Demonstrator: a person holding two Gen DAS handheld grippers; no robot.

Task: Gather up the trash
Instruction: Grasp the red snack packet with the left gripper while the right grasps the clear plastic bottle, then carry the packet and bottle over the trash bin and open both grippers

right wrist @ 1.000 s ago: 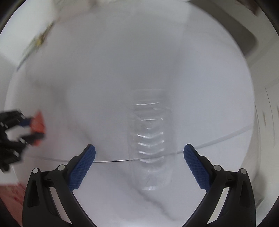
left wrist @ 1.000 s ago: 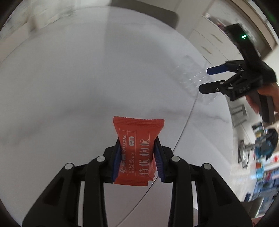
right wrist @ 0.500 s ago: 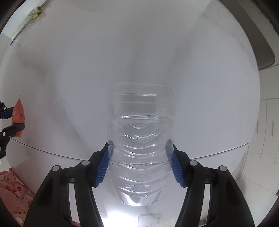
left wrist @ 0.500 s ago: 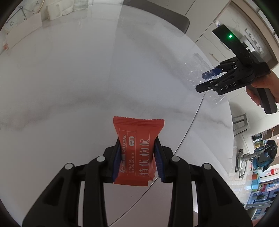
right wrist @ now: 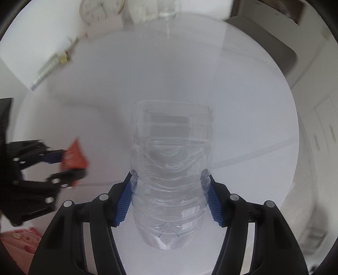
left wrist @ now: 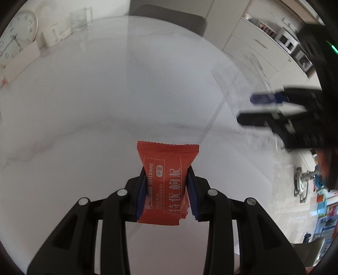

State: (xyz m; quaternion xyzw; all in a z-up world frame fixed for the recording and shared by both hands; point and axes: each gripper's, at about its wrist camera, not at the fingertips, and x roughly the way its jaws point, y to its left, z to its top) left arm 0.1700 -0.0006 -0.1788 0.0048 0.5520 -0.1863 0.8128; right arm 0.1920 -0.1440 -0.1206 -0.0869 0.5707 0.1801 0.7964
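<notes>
your left gripper (left wrist: 166, 190) is clamped on the red wrapper (left wrist: 166, 184), its blue pads pressing both long edges. the wrapper stands on end between the fingers, crimped top edge clear of the tips, white print facing the camera, and it hangs above the white marble table (left wrist: 84, 116). from the right wrist view the same wrapper (right wrist: 74, 157) shows as a blurred red shape pinched in the left gripper (right wrist: 69, 164) at the left edge.

your right gripper (right wrist: 169, 203) is squeezing the clear bottle (right wrist: 171, 169). the blue pads bite into its ribbed waist on both sides and the plastic bulges around them, so it is a firm hold. the bottle lies along the fingers, one end near the camera and the other pointing away over the table (right wrist: 243, 95). i cannot tell which end is the cap. in the left wrist view the right gripper (left wrist: 274, 110) is a dark smear at the right, one blue pad showing, and the bottle is too faint there to make out.

at the far edge of the table a round clock (left wrist: 19, 36) leans upright, with a glass (left wrist: 81, 19) near it and a grey chair back (left wrist: 169, 19) behind.
</notes>
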